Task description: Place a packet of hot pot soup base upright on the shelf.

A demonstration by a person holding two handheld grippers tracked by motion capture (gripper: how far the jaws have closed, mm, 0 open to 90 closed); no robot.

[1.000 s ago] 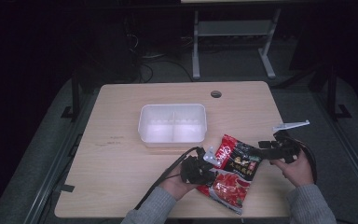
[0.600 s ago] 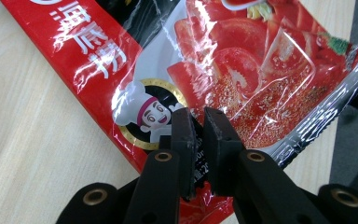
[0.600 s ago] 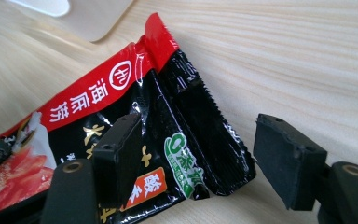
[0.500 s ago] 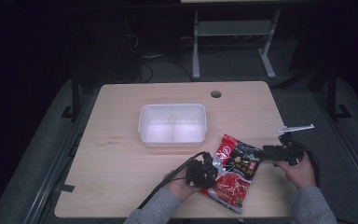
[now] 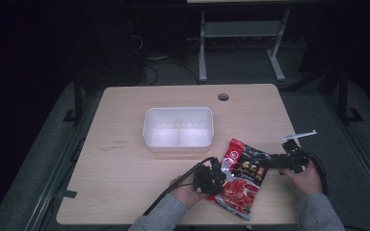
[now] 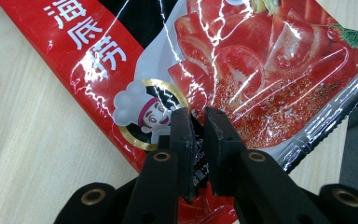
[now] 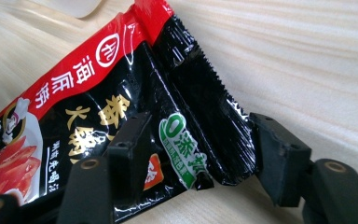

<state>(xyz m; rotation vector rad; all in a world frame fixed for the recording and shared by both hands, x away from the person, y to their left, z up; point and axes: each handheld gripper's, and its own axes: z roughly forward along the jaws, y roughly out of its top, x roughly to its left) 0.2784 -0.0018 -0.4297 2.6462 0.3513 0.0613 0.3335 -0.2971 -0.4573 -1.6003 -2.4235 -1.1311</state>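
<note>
海底捞, 番茄火锅 on red pouch (image 7: 98, 98)

Left hand-held gripper (image 5: 215, 174), bottom middle, has its jaws nearly closed. Right hand-held gripper (image 5: 274, 161), lower right, has jaws wide apart.

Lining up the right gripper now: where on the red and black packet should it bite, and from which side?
Take the packet's flat black serrated end seal, coming in low from the table's right edge. That seal is thin, lies flat and already sits between the right gripper's open jaws.
</note>
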